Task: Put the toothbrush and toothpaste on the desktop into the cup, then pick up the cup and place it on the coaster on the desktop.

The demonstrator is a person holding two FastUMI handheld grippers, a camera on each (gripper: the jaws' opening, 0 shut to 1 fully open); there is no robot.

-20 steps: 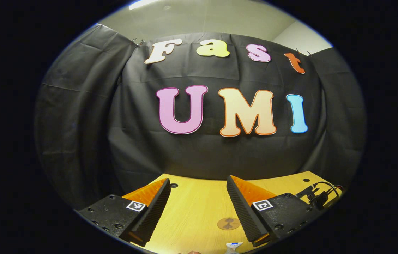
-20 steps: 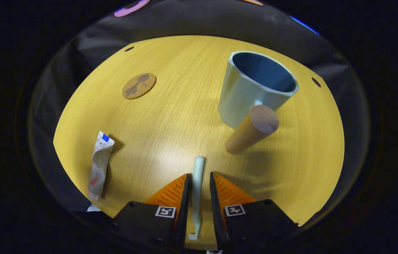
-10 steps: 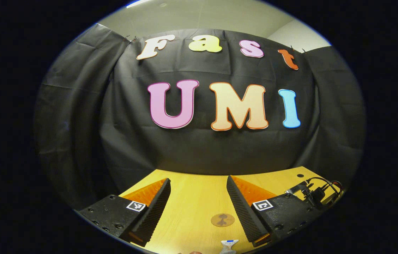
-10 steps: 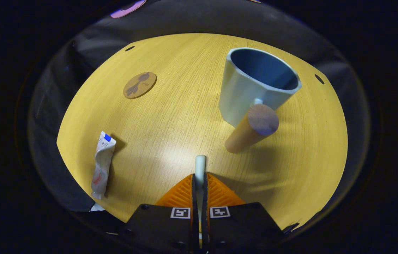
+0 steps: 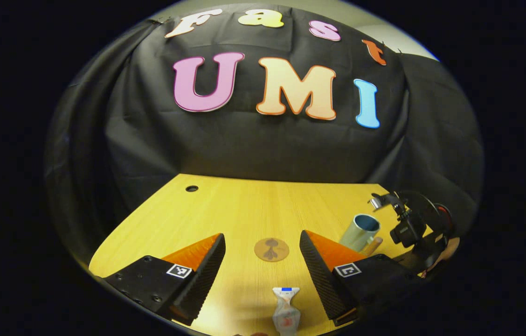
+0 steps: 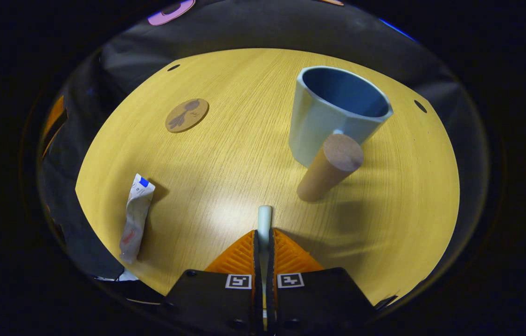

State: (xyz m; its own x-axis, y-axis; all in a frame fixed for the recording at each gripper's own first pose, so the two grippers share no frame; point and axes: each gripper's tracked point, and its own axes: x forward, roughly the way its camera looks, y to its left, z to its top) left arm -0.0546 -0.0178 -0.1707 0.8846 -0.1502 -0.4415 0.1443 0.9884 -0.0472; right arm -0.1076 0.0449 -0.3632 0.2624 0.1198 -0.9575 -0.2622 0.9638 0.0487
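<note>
On the desk (image 6: 225, 154), coaster (image 6: 187, 115) lies between toothpaste (image 6: 135, 217) and cup (image 6: 333, 112)

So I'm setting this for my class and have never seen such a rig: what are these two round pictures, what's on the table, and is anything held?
A person holds a two-finger tool in each hand, and each carries a camera looking along its own fingers. In the left gripper view, the left tool is open above the table, with the toothpaste low between its fingers and the coaster beyond. The cup stands to the right. In the right gripper view, the right tool is shut on the toothbrush, whose end pokes out ahead. There the cup is empty, with a wooden handle pointing at the camera.
</note>
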